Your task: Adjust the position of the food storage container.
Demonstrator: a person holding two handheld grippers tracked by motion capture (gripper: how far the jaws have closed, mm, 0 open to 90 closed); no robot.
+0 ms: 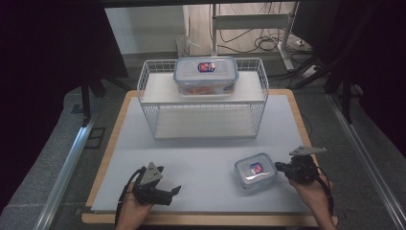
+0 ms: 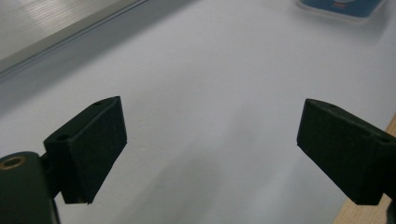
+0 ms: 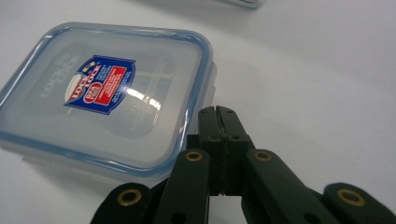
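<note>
The right claw (image 3: 219,114) is pressed fully together with nothing between its jaws, its tips touching or just off the near side of the small lidded container (image 1: 255,171), which sits on the worktop (image 1: 201,158) at about 5 o'clock. Over at 7 o'clock the left claw (image 1: 168,193) rests wide apart and empty. The risk, I'd say: a nudge from those closed tips could skid the light box across the smooth surface, or snag a lid latch.
</note>
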